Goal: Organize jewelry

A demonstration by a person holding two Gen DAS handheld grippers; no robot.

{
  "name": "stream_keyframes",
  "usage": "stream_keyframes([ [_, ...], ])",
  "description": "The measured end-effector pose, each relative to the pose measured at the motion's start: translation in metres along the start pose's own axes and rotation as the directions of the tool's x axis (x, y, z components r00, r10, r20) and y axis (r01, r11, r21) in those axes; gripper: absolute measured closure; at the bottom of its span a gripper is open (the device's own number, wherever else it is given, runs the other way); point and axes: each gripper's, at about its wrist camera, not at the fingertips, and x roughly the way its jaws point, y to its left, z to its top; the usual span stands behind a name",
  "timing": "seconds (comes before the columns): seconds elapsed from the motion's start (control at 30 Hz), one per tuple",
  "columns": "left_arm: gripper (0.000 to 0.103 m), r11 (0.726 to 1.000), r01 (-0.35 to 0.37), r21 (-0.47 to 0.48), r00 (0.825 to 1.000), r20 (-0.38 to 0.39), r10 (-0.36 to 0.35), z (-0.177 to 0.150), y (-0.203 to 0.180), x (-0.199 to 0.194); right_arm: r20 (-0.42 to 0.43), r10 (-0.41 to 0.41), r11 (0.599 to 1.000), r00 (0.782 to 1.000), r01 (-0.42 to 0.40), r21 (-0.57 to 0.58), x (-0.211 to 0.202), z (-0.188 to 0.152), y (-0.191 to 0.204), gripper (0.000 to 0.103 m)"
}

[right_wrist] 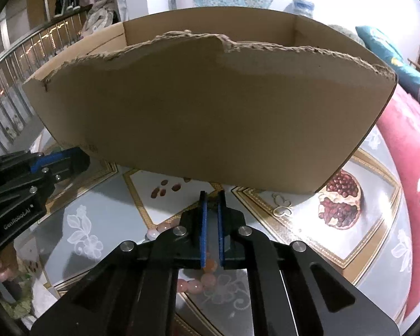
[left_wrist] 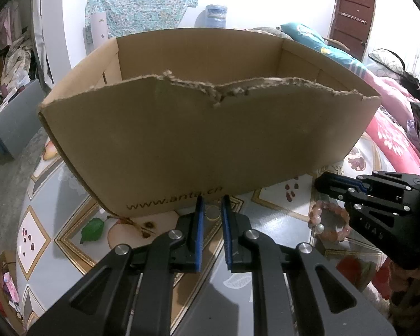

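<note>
Pink beads of the bracelet [right_wrist: 209, 265] are clamped in the right gripper [right_wrist: 212, 196] jaws; the left gripper [left_wrist: 212, 200] jaws are nearly together, near the cardboard box [left_wrist: 204, 140].

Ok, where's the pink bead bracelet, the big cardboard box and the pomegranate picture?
Pink bead bracelet [left_wrist: 326, 222]: left wrist view, on its beads.
Cardboard box [right_wrist: 210, 117]: right wrist view, near wall.
Pomegranate picture [right_wrist: 340, 203]: right wrist view, on the seeds.

Both black two-finger tools, left [left_wrist: 212, 204] and right [right_wrist: 213, 198], carry blue pads, silver screws, and seemingly white lettering.
</note>
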Motion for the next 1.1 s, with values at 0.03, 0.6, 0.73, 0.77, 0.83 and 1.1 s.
stream_keyframes([
  [0.03,0.092,1.000,0.000,0.000,1.000,0.001,0.000,0.000,0.000,0.000,0.000,0.001,1.000,1.000,-0.001,0.001,0.000,-0.001,-0.002,0.099],
  [0.6,0.092,1.000,0.011,0.024,0.999,0.038,-0.011,0.001,-0.004,-0.018,0.088,0.032,0.999,0.996,-0.035,0.028,-0.043,0.003,-0.022,0.099],
  [0.73,0.092,0.998,0.035,0.047,0.995,0.093,-0.040,0.009,-0.007,-0.044,0.157,0.057,0.998,0.986,-0.059,0.007,-0.071,0.011,-0.021,0.099],
  [0.77,0.092,0.998,0.041,0.054,0.993,0.108,-0.047,0.011,-0.008,-0.050,0.175,0.064,0.998,0.982,-0.066,0.002,-0.077,0.014,-0.021,0.099],
  [0.83,0.092,0.996,0.064,0.068,0.986,0.150,-0.074,0.019,-0.009,-0.068,0.219,0.081,0.997,0.972,-0.082,-0.009,-0.090,0.023,-0.018,0.099],
  [1.1,0.092,0.985,0.133,0.112,0.951,0.265,-0.159,0.061,-0.013,-0.106,0.340,0.135,0.991,0.931,-0.131,-0.034,-0.099,0.067,-0.008,0.099],
])
